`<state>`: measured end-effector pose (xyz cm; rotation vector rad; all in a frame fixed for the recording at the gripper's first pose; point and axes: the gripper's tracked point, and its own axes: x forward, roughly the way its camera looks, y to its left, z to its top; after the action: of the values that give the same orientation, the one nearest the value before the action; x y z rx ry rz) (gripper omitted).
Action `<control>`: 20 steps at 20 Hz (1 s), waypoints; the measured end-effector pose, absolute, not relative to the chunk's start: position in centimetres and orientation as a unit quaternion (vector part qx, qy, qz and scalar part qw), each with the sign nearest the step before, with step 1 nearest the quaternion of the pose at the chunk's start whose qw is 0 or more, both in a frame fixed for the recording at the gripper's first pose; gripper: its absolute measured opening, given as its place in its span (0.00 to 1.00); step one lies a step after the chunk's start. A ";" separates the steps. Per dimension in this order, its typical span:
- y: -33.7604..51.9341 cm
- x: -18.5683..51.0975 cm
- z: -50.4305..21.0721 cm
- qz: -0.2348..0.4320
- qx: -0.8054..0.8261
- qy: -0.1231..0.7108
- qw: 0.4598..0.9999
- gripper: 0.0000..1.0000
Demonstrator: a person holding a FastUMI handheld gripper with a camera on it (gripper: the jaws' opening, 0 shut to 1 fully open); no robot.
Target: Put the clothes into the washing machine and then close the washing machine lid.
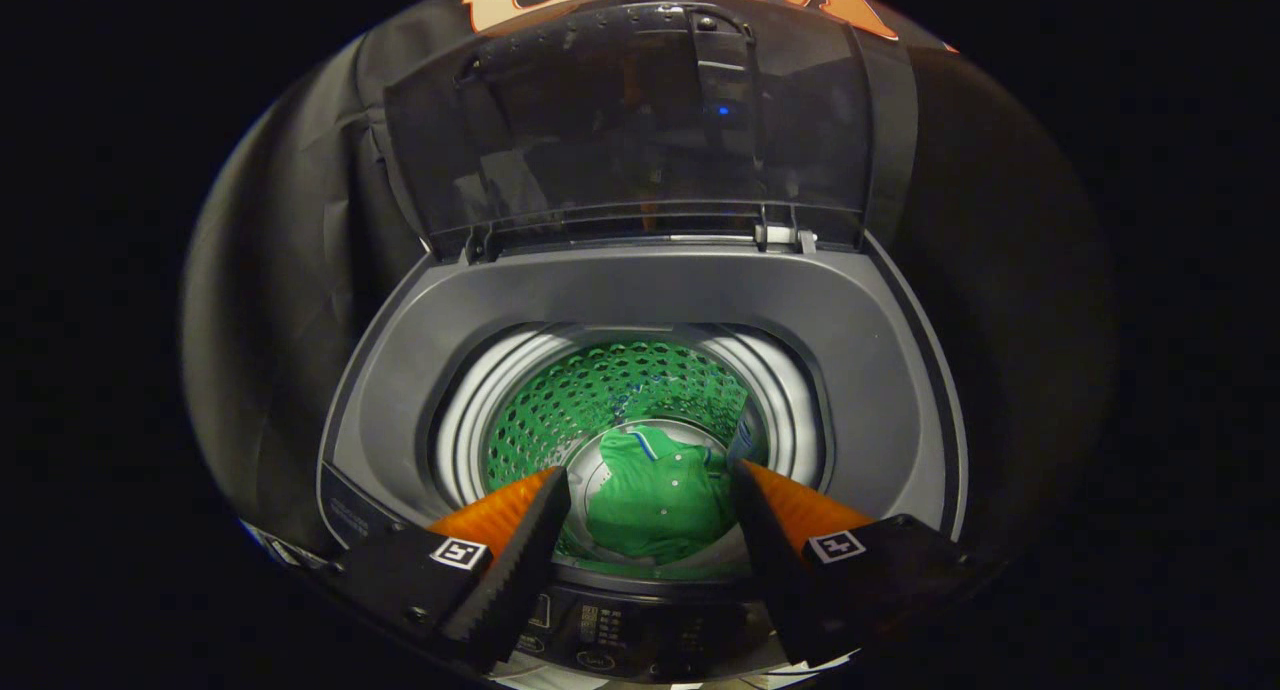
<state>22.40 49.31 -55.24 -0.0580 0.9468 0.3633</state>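
Gripper view: fisheye, mounted on the gripper (648, 473), looking forward along its two fingers (520, 540), seen spread apart at 7 and 5 o'clock. Positioned above the front edge of the washing machine (400, 370), near, pitched steeply downward. Looks straight into the drum (560, 400) at centre, down to the green garment (655, 505) at the bottom. Control panel (620, 635) at 6 o'clock, just under the fingers. Raised lid (640, 120) at 12 o'clock, facing the lens. Booth wall (280, 270) from 9 to 11 o'clock.
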 end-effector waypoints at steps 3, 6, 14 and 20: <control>50.2 22.9 -53.6 0.190 -0.028 0.434 0.880 1.00; 51.2 23.2 -51.4 0.202 -0.025 0.416 0.886 0.98; 54.6 24.1 -40.2 0.254 -0.008 0.309 0.916 0.98; 56.6 24.7 -25.9 0.300 0.007 0.184 0.936 0.98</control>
<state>24.66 56.57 -25.89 0.0150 0.3752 0.6121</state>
